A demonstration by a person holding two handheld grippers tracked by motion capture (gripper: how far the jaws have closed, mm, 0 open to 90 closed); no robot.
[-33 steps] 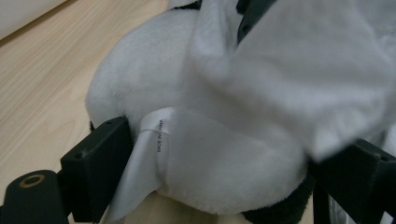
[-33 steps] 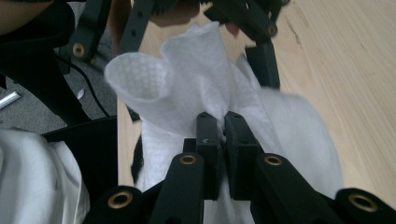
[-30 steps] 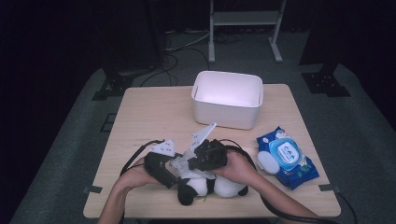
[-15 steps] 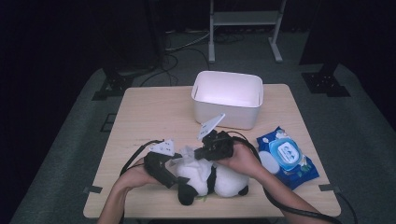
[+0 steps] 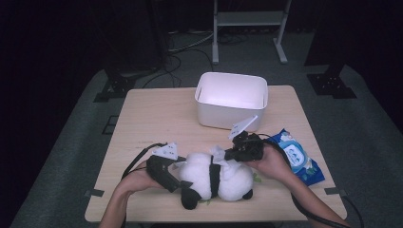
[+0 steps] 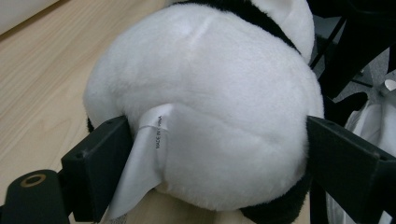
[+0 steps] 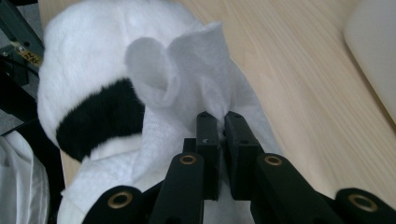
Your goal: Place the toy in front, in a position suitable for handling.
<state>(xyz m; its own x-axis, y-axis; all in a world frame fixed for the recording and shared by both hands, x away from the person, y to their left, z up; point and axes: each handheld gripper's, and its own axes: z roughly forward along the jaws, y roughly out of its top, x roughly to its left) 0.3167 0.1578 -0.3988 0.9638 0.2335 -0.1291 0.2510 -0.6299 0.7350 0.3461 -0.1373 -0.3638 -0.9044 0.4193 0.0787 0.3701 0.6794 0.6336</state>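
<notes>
**High view: wiping the plush panda with a pinched wet wipe**

High view shows the plush panda point(image 5: 216, 178) lying near the desk's point(image 5: 157, 118) near edge, about midway along it, with the white tub point(image 5: 232, 99) toward the far edge and the pack of wipes point(image 5: 297, 159) at the right edge.

Left tongs point(image 5: 178, 178) are clamped on the panda's white rump, one jaw on each side, the sewn label point(image 6: 147, 158) caught by one jaw in the left gripper view. Right tongs point(image 7: 219, 126) are pressed together on a bunched wet wipe point(image 7: 191, 79) that drapes over the panda's back.

To do this wiping step well, I judge the left grip should hold firm so the toy cannot roll, while the right draws the wipe across the fur with light pressure, dragging cloth rather than jaw tips. Keeping the pinch low on the wipe should leave a broad flap in contact.

Both forearms come in from the near edge. The left hand point(image 5: 140, 173) lies low beside the toy, and the right hand point(image 5: 271, 159) reaches in from the right, its tongs aimed at the panda's upper side.
</notes>
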